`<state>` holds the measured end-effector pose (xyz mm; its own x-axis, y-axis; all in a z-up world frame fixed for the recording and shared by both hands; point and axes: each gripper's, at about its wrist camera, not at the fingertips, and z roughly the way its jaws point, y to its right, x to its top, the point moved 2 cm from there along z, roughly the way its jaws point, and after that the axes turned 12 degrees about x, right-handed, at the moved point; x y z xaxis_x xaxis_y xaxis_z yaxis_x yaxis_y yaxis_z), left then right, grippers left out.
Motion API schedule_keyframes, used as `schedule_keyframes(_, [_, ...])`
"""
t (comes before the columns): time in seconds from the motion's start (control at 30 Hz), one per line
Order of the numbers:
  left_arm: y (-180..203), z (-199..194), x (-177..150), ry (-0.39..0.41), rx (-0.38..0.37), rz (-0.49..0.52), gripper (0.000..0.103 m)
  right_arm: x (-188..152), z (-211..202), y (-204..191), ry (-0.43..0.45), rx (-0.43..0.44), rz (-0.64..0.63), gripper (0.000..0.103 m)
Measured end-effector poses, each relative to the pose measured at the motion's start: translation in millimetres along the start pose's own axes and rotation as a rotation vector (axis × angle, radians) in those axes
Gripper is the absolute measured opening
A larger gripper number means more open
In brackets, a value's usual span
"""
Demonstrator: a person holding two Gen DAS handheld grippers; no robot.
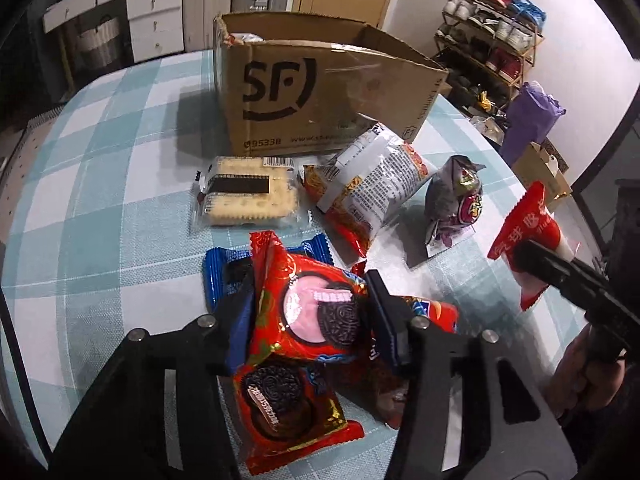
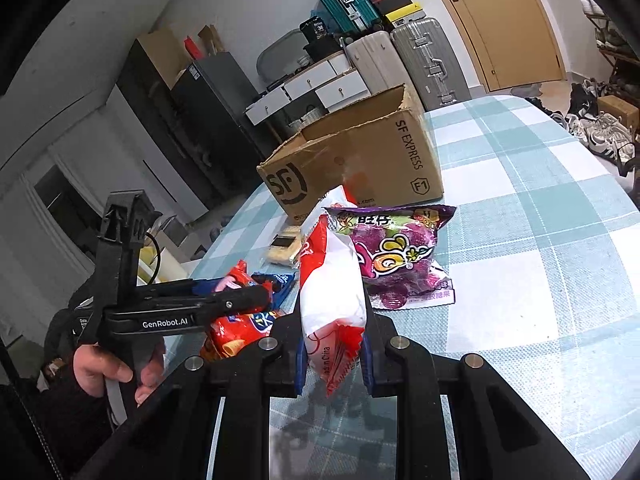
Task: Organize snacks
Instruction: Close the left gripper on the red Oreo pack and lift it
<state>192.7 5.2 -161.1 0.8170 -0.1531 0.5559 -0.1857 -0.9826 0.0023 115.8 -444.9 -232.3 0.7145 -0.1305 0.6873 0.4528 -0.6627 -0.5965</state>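
Sorting barely begun: left tool (image 1: 310, 312) is clamped on a red Oreo pack (image 1: 316, 312), right tool (image 2: 332, 344) on a red-white packet (image 2: 332, 300); cardboard box (image 1: 320, 84) seemingly near-empty, five packs are left on the bench (image 1: 100, 160).

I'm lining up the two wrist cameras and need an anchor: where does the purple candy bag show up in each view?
Left wrist: purple candy bag lies right of center on the checked tablecloth, right of the silver noodle packet.
Right wrist: purple candy bag sits at center, just behind the red-and-white packet held in the right gripper.
Shared landmark: the SF cardboard box behind it.
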Motion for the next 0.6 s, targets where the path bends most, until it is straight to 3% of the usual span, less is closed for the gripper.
schedule_keyframes(0.6, [-14,-21,-10,0.040,0.018,-0.048,0.042,0,-11,-23,0.017,-0.010,-0.027,0.021])
